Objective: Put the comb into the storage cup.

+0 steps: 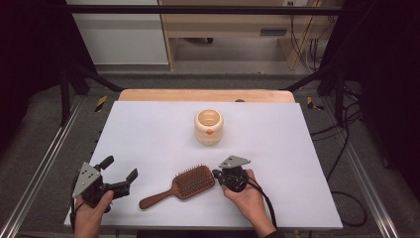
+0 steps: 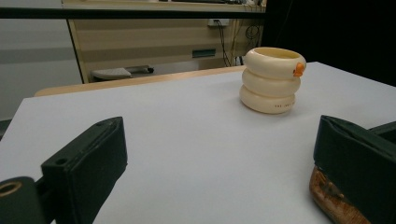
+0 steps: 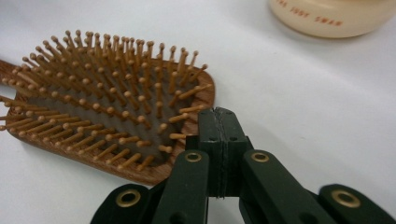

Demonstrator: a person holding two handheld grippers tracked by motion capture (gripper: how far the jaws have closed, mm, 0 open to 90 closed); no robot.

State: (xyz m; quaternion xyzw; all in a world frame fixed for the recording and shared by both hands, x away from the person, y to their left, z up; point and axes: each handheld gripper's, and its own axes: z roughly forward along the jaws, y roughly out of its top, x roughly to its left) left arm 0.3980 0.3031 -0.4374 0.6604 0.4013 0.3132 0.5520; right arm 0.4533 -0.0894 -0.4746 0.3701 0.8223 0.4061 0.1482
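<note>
A wooden paddle hairbrush (image 1: 181, 187) lies bristles-up near the bench's (image 1: 148, 129) front edge. The right claw (image 3: 219, 122), jaws pressed together and empty, sits at the brush head's rim. The left claw (image 1: 119, 171) stands spread wide beside the handle. A cream ringed cup (image 1: 208, 127) stands well apart behind.

Brush (image 1: 184, 186) lies between grippers, blocking direct path. Cup (image 1: 208, 127) stands mid-table, well apart; bare table (image 1: 143, 129) around it.

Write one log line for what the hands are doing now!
left gripper: open, apart from brush | right gripper: shut, tips at brush head | cup: upright, untouched
</note>
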